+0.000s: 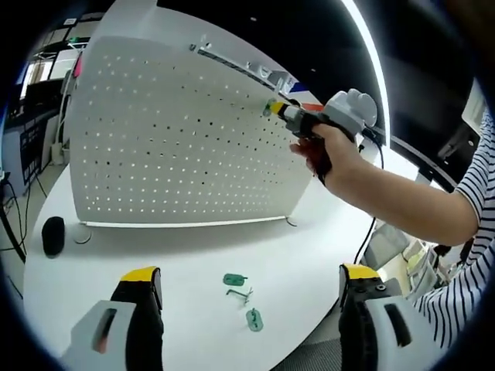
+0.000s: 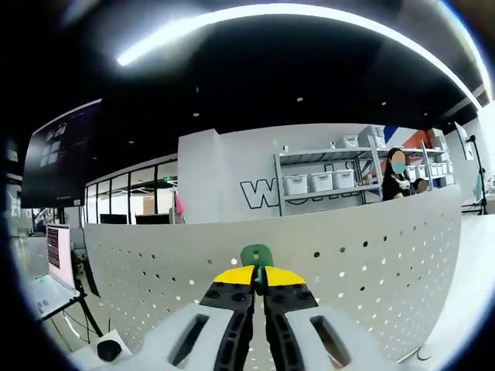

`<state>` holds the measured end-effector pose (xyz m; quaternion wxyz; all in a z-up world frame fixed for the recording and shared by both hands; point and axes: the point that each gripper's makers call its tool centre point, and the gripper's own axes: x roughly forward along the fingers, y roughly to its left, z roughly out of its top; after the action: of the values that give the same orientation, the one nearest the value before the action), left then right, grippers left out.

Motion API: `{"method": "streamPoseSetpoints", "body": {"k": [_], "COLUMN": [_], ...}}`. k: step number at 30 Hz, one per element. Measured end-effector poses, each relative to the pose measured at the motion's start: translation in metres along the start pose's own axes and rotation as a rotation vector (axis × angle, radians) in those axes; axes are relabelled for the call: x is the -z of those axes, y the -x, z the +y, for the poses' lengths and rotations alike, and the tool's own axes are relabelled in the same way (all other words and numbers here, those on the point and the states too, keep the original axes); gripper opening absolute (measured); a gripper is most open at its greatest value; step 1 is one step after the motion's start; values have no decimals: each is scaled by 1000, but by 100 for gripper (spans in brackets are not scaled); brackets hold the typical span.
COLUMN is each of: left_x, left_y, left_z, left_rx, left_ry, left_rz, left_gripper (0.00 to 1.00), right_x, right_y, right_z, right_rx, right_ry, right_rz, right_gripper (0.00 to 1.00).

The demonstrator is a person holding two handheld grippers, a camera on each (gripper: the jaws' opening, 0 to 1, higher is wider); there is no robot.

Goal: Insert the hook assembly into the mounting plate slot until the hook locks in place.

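Note:
A white pegboard mounting plate [image 1: 178, 139] stands upright on the white table [image 1: 193, 263]. My right gripper [image 1: 277, 109] is held up against the plate's upper right part by a person's hand. In the right gripper view that gripper [image 2: 259, 280] is shut on a green hook piece [image 2: 256, 255], just in front of the pegboard [image 2: 371, 263]. My left gripper [image 1: 249, 282] hangs open low over the table with nothing between its yellow-tipped fingers. Two green hook pieces [image 1: 235, 279] [image 1: 254, 319] and a small metal hook [image 1: 240, 294] lie on the table between its jaws.
A black round object [image 1: 52, 236] rests on the table at the plate's left foot. A person's bare forearm and striped sleeve [image 1: 464, 255] reach in from the right. A cable [image 1: 368, 232] hangs beside the table edge. Shelves with bins [image 2: 325, 182] stand behind the plate.

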<state>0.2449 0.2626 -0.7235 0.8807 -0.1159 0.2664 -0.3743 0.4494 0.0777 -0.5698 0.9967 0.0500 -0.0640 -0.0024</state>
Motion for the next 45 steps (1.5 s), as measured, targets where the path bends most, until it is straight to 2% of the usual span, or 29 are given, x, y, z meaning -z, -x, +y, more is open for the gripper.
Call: {"method": "streamPoseSetpoints", "body": {"k": [7, 29, 37, 40, 43, 45], "left_x": [1, 1, 4, 4, 2, 3], "left_y": [-2, -5, -4, -4, -1, 0], "left_z": [2, 8, 5, 3, 3, 3], "left_rx": [-1, -11, -4, -2, -4, -6], "left_ry": [5, 16, 1, 3, 5, 4], "left_rz": [7, 12, 21, 23, 15, 16], "left_gripper": [97, 97, 98, 98, 98, 98], "right_x": [2, 13, 14, 12, 8, 1], "right_y": [-7, -11, -16, -13, -13, -11], "right_z": [3, -1, 0, 1, -1, -4], "right_rx": [-2, 22, 26, 31, 31, 32], "right_ry": [-4, -36, 45, 45, 53, 54], "right_rz": [-6, 3, 25, 33, 30, 18], "right_gripper": [0, 0, 1, 2, 12, 12]}}
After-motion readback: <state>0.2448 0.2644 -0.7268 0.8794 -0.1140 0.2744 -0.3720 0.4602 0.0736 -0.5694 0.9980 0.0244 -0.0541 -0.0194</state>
